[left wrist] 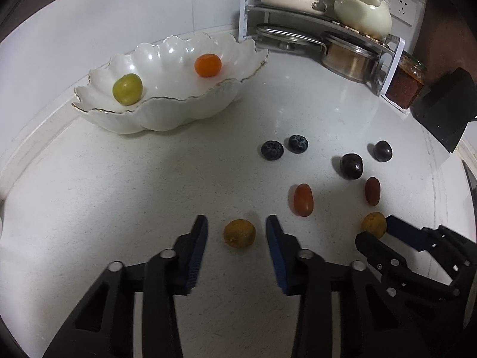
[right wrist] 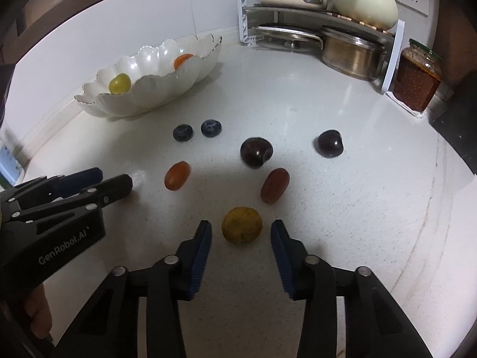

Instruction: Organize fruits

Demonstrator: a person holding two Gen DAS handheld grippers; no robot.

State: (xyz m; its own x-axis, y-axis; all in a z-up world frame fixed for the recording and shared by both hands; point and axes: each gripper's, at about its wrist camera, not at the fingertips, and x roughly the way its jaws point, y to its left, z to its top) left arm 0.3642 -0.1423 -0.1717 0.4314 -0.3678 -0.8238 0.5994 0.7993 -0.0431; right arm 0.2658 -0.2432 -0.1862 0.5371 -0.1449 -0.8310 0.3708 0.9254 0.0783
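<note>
Fruits, left wrist view: a brownish-yellow round fruit [left wrist: 239, 233] lay on the white worktop [left wrist: 119, 208] between the left gripper [left wrist: 237, 232] jaws, a gap showing on each side, so the jaws were released around it, not clenched.
Bowl, left wrist view: a white scalloped bowl [left wrist: 167, 113] stood at 11 o'clock from that fruit, holding a green fruit [left wrist: 127, 89] and an orange fruit [left wrist: 207, 64], apart from each other.
Loose fruit, left wrist view: two blueberries [left wrist: 272, 150] lay side by side at 1 o'clock; two dark cherries [left wrist: 351, 166] and two reddish oval fruits [left wrist: 303, 199] lay toward 2 o'clock.
Right gripper, left wrist view: the right gripper [left wrist: 376, 229] sat at 3 o'clock, its fingers either side of a second yellow fruit [left wrist: 373, 224].
Fruits, right wrist view: the second yellow fruit [right wrist: 241, 224] lay between the right gripper [right wrist: 241, 229] jaws, with gaps both sides; jaws released.
Left gripper, right wrist view: the left gripper [right wrist: 117, 180] entered from 9 o'clock; whether it pressed anything could not be told here.
Background, right wrist view: a rack of pots [right wrist: 322, 29] and a jar [right wrist: 417, 80] stood at 1 o'clock.
</note>
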